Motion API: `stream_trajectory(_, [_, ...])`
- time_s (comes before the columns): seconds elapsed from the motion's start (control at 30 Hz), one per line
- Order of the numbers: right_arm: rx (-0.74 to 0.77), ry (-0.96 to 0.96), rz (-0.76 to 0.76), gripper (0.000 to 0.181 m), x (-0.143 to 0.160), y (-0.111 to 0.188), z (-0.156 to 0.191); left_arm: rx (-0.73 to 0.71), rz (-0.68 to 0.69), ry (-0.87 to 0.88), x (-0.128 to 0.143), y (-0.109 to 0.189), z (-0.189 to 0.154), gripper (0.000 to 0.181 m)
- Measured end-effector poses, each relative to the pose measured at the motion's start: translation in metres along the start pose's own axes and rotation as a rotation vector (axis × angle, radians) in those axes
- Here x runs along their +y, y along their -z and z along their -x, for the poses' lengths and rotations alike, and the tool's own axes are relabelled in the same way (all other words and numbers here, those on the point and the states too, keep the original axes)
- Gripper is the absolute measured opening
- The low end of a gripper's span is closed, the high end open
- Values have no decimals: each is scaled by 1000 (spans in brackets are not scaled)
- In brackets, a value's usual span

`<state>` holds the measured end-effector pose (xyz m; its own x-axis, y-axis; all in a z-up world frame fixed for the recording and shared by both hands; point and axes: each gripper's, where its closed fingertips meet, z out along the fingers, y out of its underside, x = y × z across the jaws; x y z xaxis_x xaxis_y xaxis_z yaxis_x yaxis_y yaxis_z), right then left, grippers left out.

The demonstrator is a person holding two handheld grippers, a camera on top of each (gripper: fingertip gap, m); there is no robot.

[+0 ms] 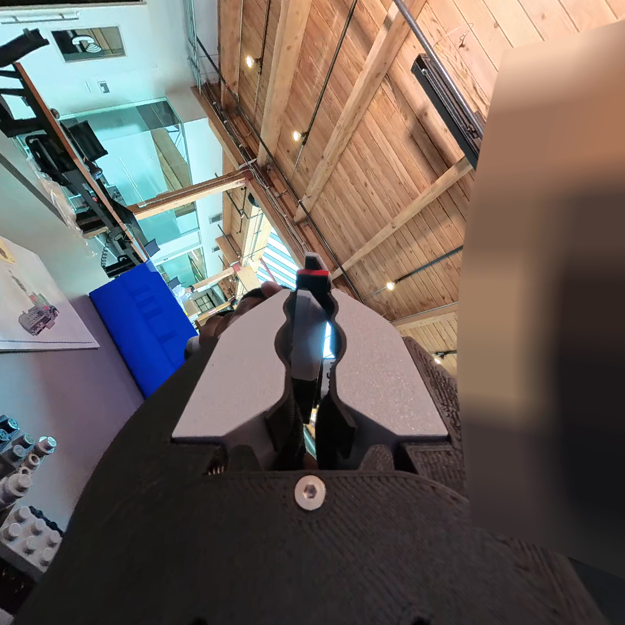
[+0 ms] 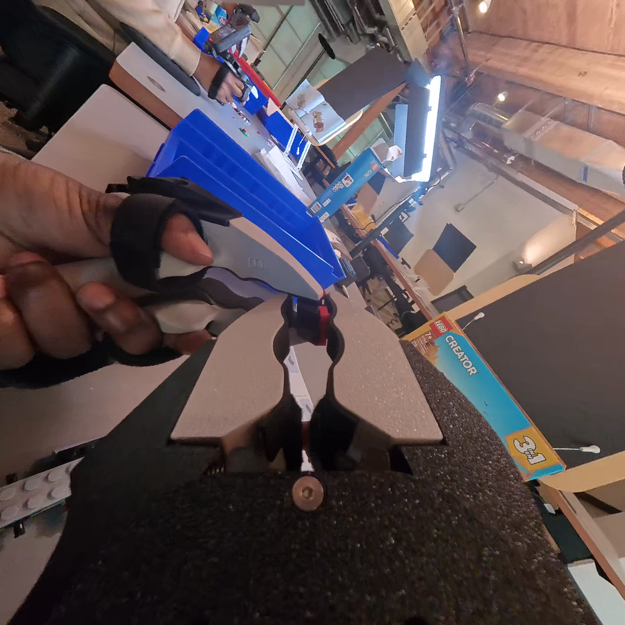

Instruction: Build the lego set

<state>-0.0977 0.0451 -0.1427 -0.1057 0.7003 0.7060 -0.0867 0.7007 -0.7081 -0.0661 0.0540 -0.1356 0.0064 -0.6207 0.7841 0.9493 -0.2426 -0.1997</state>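
My left gripper [image 1: 313, 297] points up toward the wooden ceiling. It is shut on a small lego piece [image 1: 313, 275], black with a red strip, which sticks out past its tips, with a light grey part [image 1: 306, 341] between the pads. My right gripper [image 2: 311, 321] is shut on a red and black lego piece [image 2: 318, 319] at its tips. In the right wrist view a hand with a black strap holds the left gripper [image 2: 319, 296], whose tips touch the top of that piece. Most of the piece is hidden by the fingers.
A blue bin [image 2: 243, 196] stands on the white table [image 2: 84, 142] just behind the grippers; it also shows in the left wrist view [image 1: 142, 321]. An instruction booklet [image 1: 33, 304] and grey studded bricks [image 1: 27, 507] lie left. A lego box [image 2: 483, 389] stands right. Another person's hand [image 2: 226, 81] works farther back. The grippers are tip to tip, or close to it.
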Motion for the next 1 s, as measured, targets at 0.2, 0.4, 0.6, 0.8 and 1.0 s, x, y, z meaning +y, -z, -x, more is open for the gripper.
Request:
stream_trajectory(0.2, [13, -8, 9, 15, 4, 0, 1, -24, -5, 12, 0, 1, 5, 17])
stream_trajectory(0.4, [20, -11, -6, 15, 3, 0, 1, -20, 32, -7, 2, 1, 4, 17])
stream_trajectory(0.6, [-427, -186, -19, 50, 2, 27, 27, -1, 320, -43, 13, 17, 3, 17])
stream_trajectory(0.8, [-741, -212, -70, 48, -17, 44, 37, -2, 590, -29, 35, 32, 3, 17])
stream_trajectory(1.0, [-824, -135, -51, 33, -13, 41, 50, 22, 650, -8, 46, 33, -1, 17])
